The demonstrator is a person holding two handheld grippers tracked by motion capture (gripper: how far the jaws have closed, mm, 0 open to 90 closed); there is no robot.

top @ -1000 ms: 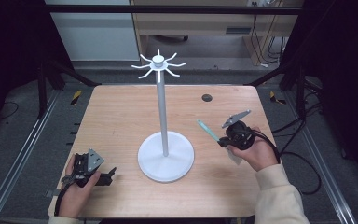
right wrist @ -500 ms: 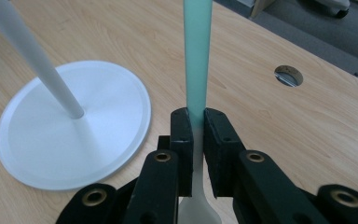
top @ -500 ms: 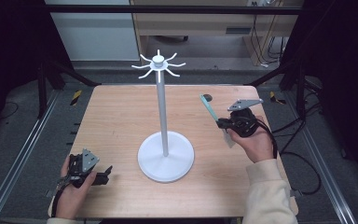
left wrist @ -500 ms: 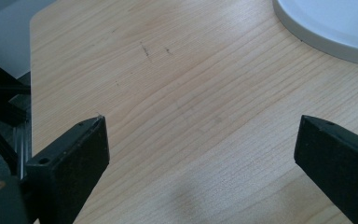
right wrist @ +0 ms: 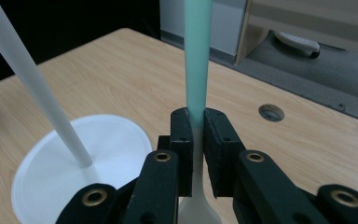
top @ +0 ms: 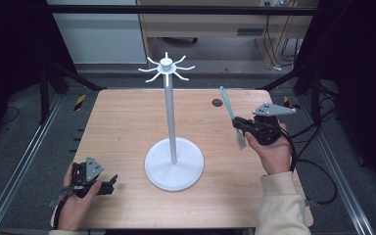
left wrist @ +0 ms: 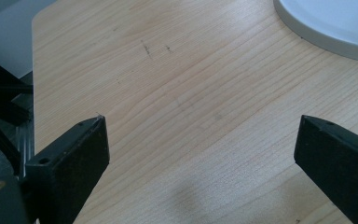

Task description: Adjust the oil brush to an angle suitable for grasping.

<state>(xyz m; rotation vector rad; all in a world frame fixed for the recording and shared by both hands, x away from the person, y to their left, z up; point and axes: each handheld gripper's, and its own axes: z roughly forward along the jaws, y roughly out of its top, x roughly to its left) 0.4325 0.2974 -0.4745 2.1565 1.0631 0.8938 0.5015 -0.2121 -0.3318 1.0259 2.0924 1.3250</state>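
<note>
In the high view, the right gripper (top: pixel 240 128), clamped on a teal-handled spatula (top: pixel 227 105), has risen off the table (top: pixel 122 122) right of the white hook stand (top: pixel 169 112), so hanging seems next. The left gripper view shows the left gripper (left wrist: pixel 200 140) with jaws apart near the stand's base. In the right gripper view, the spatula stands upright.

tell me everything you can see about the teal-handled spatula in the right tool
The teal-handled spatula is a slim utensil, seemingly plastic or silicone: a long, straight mint-teal handle that fades to white where it widens into a flat pale blade. The right tool is shut on its neck, black pads pressing either side. It is held clear above the light wooden table, handle slanting up and away, blade hanging below the jaws. Nothing else touches it.
</note>
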